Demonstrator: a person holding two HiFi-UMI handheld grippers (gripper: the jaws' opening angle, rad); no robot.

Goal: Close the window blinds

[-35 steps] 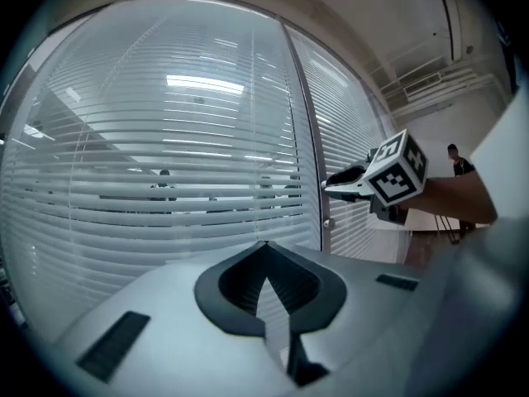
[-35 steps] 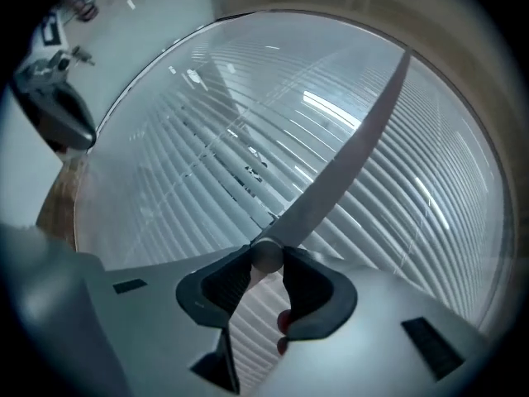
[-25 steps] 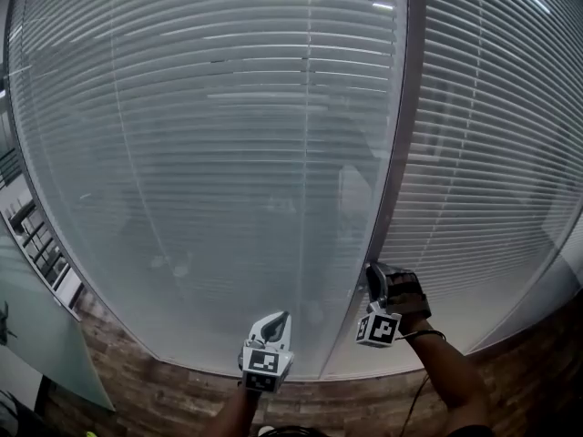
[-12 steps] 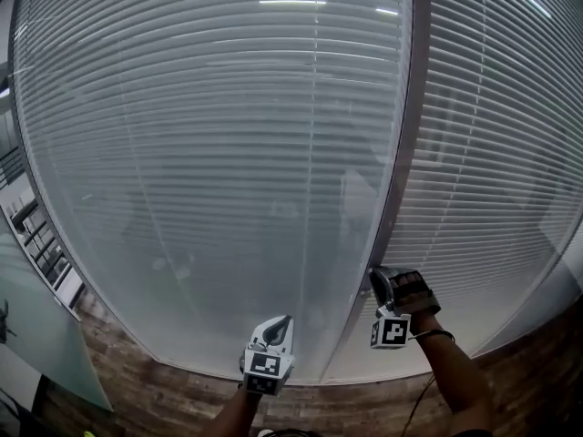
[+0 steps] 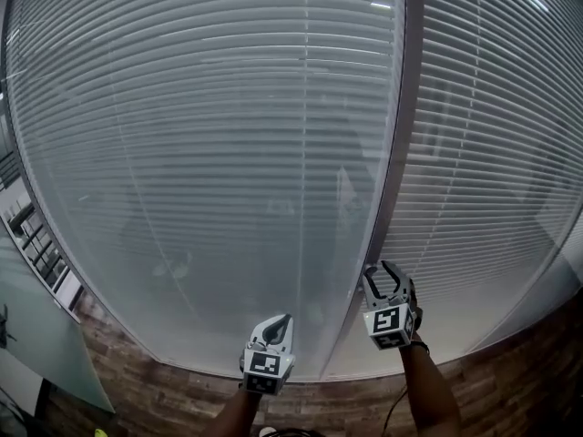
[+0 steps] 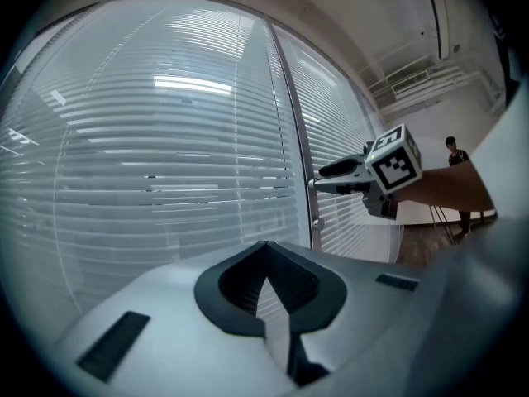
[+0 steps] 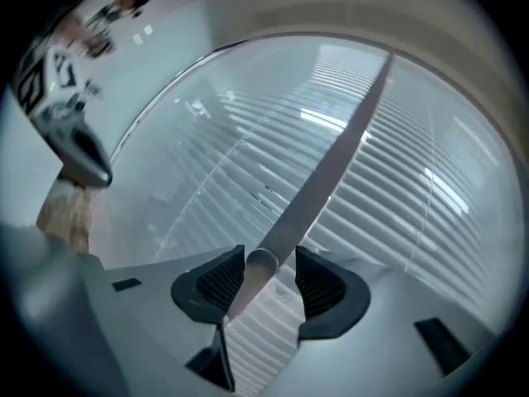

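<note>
Low right of centre in the head view, the right gripper (image 5: pixel 381 272) has rolled upright, its jaws just opening off the tilt knob (image 7: pixel 260 263) between them, so one twist looks finished. Blinds (image 5: pixel 219 153) fill the frame above. Beside it, the left gripper (image 5: pixel 281 320) has its jaws together.

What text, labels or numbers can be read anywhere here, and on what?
No readable text in any view.
Left cube and right cube: black-and-white square marker patterns only, no letters or digits.
Blinds and post: no print visible.
</note>
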